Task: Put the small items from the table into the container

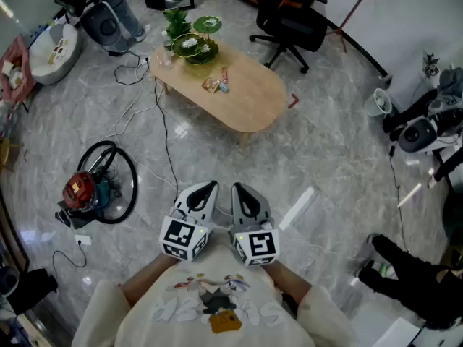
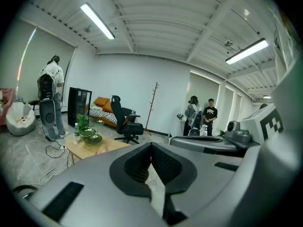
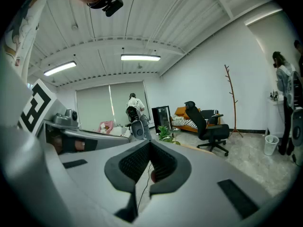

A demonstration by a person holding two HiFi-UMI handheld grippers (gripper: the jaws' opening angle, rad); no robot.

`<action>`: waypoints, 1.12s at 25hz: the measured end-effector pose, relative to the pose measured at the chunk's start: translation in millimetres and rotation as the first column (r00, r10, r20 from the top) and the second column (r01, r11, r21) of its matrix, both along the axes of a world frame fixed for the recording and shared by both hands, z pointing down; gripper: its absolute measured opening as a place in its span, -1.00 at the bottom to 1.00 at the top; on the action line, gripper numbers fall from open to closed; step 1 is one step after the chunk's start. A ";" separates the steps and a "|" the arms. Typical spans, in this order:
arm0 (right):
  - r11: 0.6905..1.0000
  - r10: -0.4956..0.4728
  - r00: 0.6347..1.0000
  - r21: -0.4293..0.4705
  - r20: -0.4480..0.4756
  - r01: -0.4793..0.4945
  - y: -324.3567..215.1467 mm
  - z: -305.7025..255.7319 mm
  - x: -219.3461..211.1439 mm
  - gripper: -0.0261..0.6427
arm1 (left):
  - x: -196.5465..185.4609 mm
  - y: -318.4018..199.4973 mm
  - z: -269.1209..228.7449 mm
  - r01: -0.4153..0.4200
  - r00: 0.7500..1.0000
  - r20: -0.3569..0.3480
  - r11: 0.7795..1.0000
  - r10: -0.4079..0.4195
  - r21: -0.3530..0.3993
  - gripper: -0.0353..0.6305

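Matt wooden table (image 1: 253, 92) stands on glossy marble-look floor (image 1: 325, 157).

Cream printed sweatshirt (image 1: 210, 311); grey left gripper (image 1: 205, 190), right gripper (image 1: 239, 191).

Open floor (image 1: 304, 157) ahead up to low table (image 1: 253, 103): free passage. Black cable (image 1: 166, 137) crosses floor at left. Black hoop (image 1: 132, 183) with red device (image 1: 79, 189) lies further left, off path. Tabletop right half bare. Small packets (image 1: 215, 84) in middle. Green bowls (image 1: 194, 47) crowd far left end. Office chair (image 1: 289, 20) stands behind table.
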State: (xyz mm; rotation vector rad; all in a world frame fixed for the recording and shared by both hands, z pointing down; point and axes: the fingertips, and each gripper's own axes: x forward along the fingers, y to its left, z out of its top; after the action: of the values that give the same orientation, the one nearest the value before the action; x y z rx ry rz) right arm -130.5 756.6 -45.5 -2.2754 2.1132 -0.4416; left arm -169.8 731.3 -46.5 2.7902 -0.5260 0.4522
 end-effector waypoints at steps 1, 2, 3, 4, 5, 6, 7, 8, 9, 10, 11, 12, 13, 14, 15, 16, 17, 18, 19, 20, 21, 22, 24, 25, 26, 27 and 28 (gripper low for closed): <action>1.000 -0.014 1.000 -0.004 -0.009 0.014 -1.9 1.9 -0.7 -0.92 | 0.1 -2.0 0.3 0.006 1.000 -0.001 1.000 -0.006 0.000 -0.88; 1.000 -0.026 1.000 -0.007 -0.015 0.026 -3.7 3.4 -1.7 -0.92 | -0.1 -3.9 0.6 0.012 1.000 -0.001 1.000 -0.012 -0.001 -0.88; 0.999 -0.037 0.999 -0.011 -0.018 0.037 -5.4 4.6 -3.0 -0.92 | -0.8 -5.6 1.1 0.018 1.000 -0.001 1.000 -0.018 -0.004 -0.88; 0.999 -0.045 0.999 -0.014 -0.020 0.045 -6.9 5.0 -4.7 -0.92 | -2.0 -7.1 1.6 0.025 1.000 -0.001 1.000 -0.025 -0.007 -0.88; 0.999 -0.050 0.999 -0.014 -0.018 0.050 -8.8 4.1 -6.2 -0.92 | -3.2 -8.6 2.1 0.031 1.000 0.001 0.999 -0.031 -0.011 -0.88; 0.999 -0.051 0.999 -0.012 -0.015 0.051 -10.8 2.7 -7.3 -0.92 | -4.2 -10.2 2.5 0.035 0.999 0.003 0.999 -0.035 -0.014 -0.88; 0.999 -0.051 0.999 -0.012 -0.012 0.051 -12.8 1.9 -8.2 -0.92 | -4.9 -11.8 2.9 0.036 0.999 0.005 0.999 -0.036 -0.016 -0.88; 0.999 -0.051 0.999 -0.013 -0.010 0.051 -14.5 2.3 -9.1 -0.92 | -5.5 -13.2 3.5 0.035 0.999 0.007 0.999 -0.035 -0.017 -0.88; 0.999 -0.051 0.999 -0.017 -0.008 0.050 -15.9 3.6 -10.0 -0.92 | -6.2 -14.5 4.4 0.033 0.999 0.007 0.999 -0.032 -0.017 -0.88; 0.999 -0.050 0.999 -0.021 -0.007 0.049 -17.1 5.4 -11.0 -0.92 | -6.9 -15.7 5.5 0.028 1.000 0.008 0.999 -0.028 -0.015 -0.88; 0.999 -0.048 0.999 -0.024 -0.006 0.048 -18.2 7.0 -11.9 -0.92 | -7.6 -16.7 6.5 0.024 1.000 0.009 1.000 -0.024 -0.013 -0.88; 0.999 -0.047 0.999 -0.023 -0.004 0.046 -19.4 7.8 -12.7 -0.92 | -8.1 -17.7 7.1 0.019 1.000 0.012 1.000 -0.019 -0.011 -0.88; 0.999 -0.045 0.999 -0.019 0.001 0.045 -20.6 7.6 -13.4 -0.92 | -8.4 -18.8 7.3 0.014 1.000 0.014 1.000 -0.014 -0.011 -0.88; 0.999 -0.043 0.999 -0.012 0.007 0.043 -22.0 6.6 -14.2 -0.92 | -8.8 -20.1 7.2 0.010 1.000 0.016 1.000 -0.010 -0.011 -0.88; 0.999 -0.041 0.999 -0.004 0.013 0.041 -23.7 5.4 -15.3 -0.92 | -9.5 -21.8 6.8 0.005 1.000 0.016 1.000 -0.005 -0.012 -0.88; 0.999 -0.038 0.999 0.002 0.016 0.038 -26.1 4.5 -16.6 -0.92 | -10.9 -24.4 6.4 0.002 1.000 0.013 1.000 -0.002 -0.013 -0.88; 0.999 -0.035 0.999 0.007 0.015 0.035 -29.3 4.4 -18.5 -0.92 | -13.2 -27.9 6.5 0.000 1.000 0.007 1.000 0.000 -0.014 -0.88; 0.999 -0.033 0.999 0.008 0.013 0.033 -33.1 5.1 -20.9 -0.92 | -16.4 -32.1 6.9 0.000 1.000 0.001 1.000 0.000 -0.015 -0.88; 1.000 -0.030 0.999 0.008 0.011 0.030 -37.2 6.1 -23.8 -0.92 | -20.0 -36.7 6.9 0.001 1.000 -0.006 1.000 -0.001 -0.016 -0.88; 1.000 -0.028 1.000 0.007 0.009 0.027 -41.4 6.8 -26.7 -0.92 | -23.5 -41.7 6.3 0.003 1.000 -0.012 1.000 -0.003 -0.017 -0.88; 1.000 -0.024 1.000 0.006 0.007 0.024 -45.9 6.6 -29.3 -0.92 | -26.6 -47.2 5.2 0.006 1.000 -0.017 1.000 -0.006 -0.018 -0.88; 1.000 -0.020 1.000 0.004 0.006 0.020 -51.0 5.6 -31.8 -0.92 | -29.5 -53.4 3.7 0.008 1.000 -0.022 1.000 -0.008 -0.019 -0.88; 1.000 -0.013 1.000 0.002 0.002 0.013 -64.3 2.4 -37.9 -0.92 | -36.3 -68.3 0.3 0.010 1.000 -0.029 1.000 -0.011 -0.018 -0.88; 1.000 -0.014 1.000 -0.001 -0.001 0.014 -72.6 1.5 -42.2 -0.92 | -41.0 -77.1 -1.0 0.012 0.999 -0.032 1.000 -0.013 -0.019 -0.88; 1.000 -0.019 1.000 -0.006 -0.006 0.019 -81.4 2.0 -47.5 -0.92 | -47.0 -86.4 -2.0 0.015 0.999 -0.036 1.000 -0.016 -0.020 -0.88; 1.000 -0.027 1.000 -0.013 -0.014 0.027 -90.0 3.9 -53.5 -0.92 | -54.0 -96.1 -2.6 0.021 0.999 -0.040 1.000 -0.022 -0.022 -0.88; 0.999 -0.034 0.999 -0.019 -0.021 0.033 -98.7 6.2 -60.2 -0.92 | -61.7 -106.3 -2.3 0.030 0.999 -0.044 0.999 -0.031 -0.025 -0.88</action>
State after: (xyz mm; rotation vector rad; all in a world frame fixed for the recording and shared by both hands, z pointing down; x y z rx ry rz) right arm -190.7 658.0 -39.3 -2.2678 2.1696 -0.4418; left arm -231.5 625.0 -48.8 2.7577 -0.5483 0.3872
